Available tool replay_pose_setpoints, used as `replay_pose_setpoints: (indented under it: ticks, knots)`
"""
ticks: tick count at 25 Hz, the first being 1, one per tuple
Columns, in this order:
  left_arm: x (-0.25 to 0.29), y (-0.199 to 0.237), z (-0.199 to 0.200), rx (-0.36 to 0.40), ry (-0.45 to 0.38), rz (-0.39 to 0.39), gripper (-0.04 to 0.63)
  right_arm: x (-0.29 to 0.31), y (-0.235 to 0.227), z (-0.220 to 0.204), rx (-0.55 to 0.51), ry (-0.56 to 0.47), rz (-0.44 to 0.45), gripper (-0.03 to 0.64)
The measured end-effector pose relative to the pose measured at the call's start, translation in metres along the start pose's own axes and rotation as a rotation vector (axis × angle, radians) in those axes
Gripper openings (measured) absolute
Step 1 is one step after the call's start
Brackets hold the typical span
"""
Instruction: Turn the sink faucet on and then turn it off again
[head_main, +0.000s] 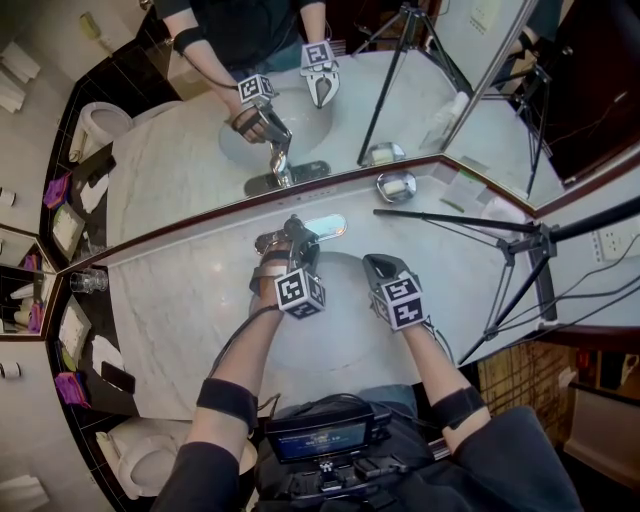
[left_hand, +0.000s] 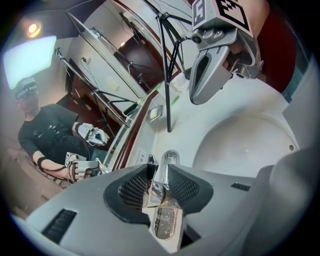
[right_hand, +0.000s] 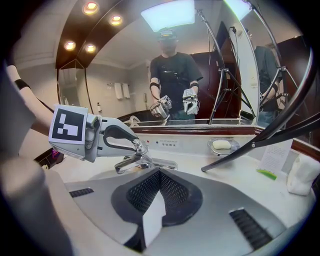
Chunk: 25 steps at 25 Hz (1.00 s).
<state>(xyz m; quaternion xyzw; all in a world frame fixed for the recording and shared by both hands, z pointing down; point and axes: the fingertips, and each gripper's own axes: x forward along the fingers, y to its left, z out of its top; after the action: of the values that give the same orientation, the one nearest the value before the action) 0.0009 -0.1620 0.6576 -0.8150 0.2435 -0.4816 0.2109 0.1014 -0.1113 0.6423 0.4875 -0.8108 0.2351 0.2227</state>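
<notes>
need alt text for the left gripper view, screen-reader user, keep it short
The left gripper, seen along its grey jaws, is clamped on the shiny chrome faucet lever beside the white sink basin. The right gripper hangs shut above the basin, holding nothing; the wall mirror at left reflects the person.

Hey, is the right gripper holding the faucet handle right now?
No, the right gripper has its jaws shut together on nothing, while the faucet handle sits clamped in the left gripper.
</notes>
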Motion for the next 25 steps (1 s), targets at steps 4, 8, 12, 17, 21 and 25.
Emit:
replay_pose_setpoints:
  ticks: [4,8,12,17,21,25]
  knots:
    - [-0.003,-0.001,0.004,0.016,0.016,0.005,0.109,0.001,0.002,0.000,-0.001,0.001,0.003,0.019]
    - [-0.001,-0.016,0.007,0.041,0.028,-0.037,0.101,0.000,0.003,0.000,-0.001,0.001,-0.001,0.019]
    - [0.001,-0.018,0.006,0.024,0.037,-0.023,0.095,0.000,0.000,0.001,0.001,0.001,-0.001,0.018]
    - [0.002,-0.019,0.006,0.036,0.028,-0.021,0.089,0.001,-0.002,0.000,0.002,0.006,-0.005,0.019]
    - [0.003,-0.019,0.008,0.029,0.024,-0.036,0.091,0.001,0.000,0.001,-0.001,0.009,-0.001,0.020]
    - [0.002,-0.023,0.004,0.031,0.019,-0.079,0.097,-0.001,0.004,0.004,-0.009,0.014,0.005,0.019]
